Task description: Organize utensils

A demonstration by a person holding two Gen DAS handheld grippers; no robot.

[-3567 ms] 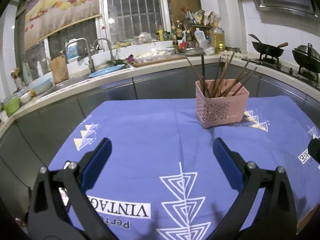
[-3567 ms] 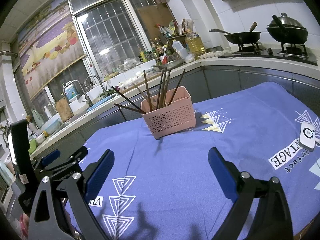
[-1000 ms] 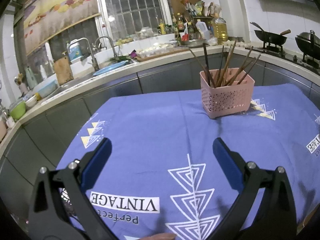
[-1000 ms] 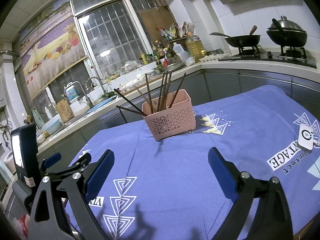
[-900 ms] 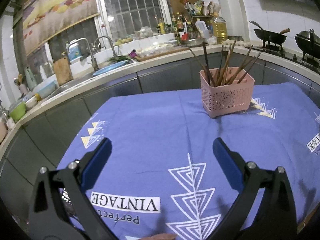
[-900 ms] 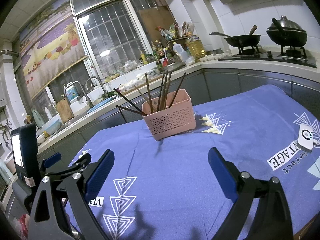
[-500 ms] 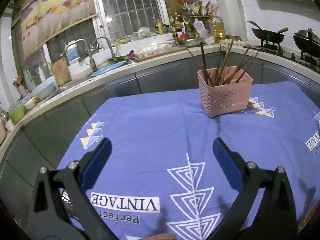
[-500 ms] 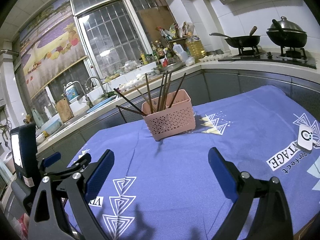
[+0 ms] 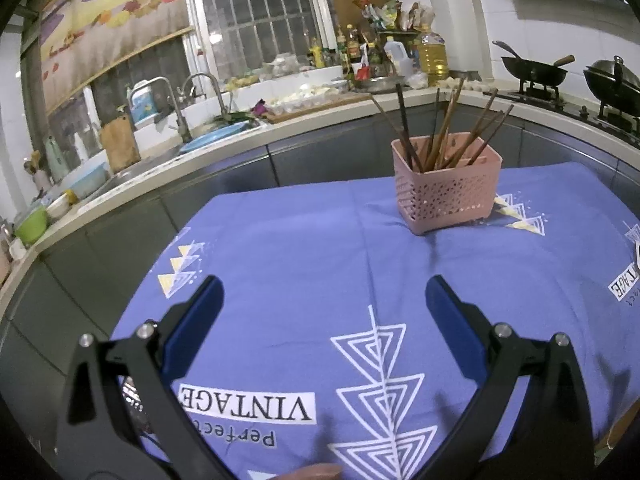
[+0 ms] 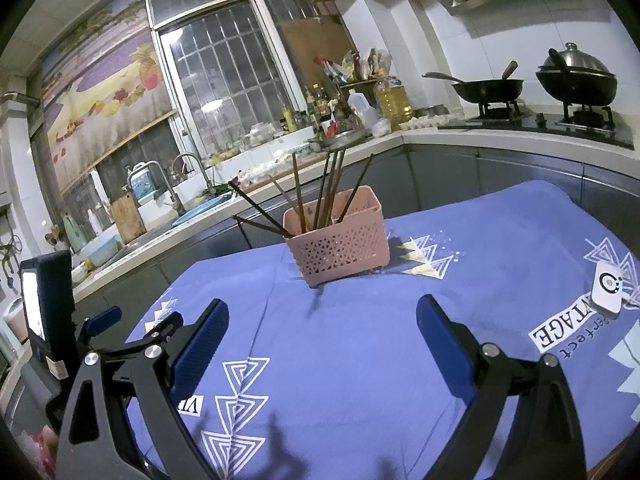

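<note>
A pink perforated basket (image 9: 448,190) (image 10: 340,240) stands on the blue printed tablecloth (image 9: 312,264) (image 10: 360,340), holding several brown chopsticks (image 9: 440,128) (image 10: 320,192) that lean outward. My left gripper (image 9: 323,296) is open above the cloth's near part, well short of the basket, with nothing between its blue pads. My right gripper (image 10: 322,318) is open too, empty, also short of the basket. The left gripper's body (image 10: 92,328) shows at the left edge of the right wrist view.
A small white device (image 10: 608,292) lies on the cloth at the right. Behind the table runs a kitchen counter (image 9: 304,120) with a sink, bottles and a cutting board. Two woks (image 10: 532,84) sit on the stove at the far right.
Only slight drift of the left wrist view; the basket sits a touch lower and further right in it. Both grippers stay open and empty.
</note>
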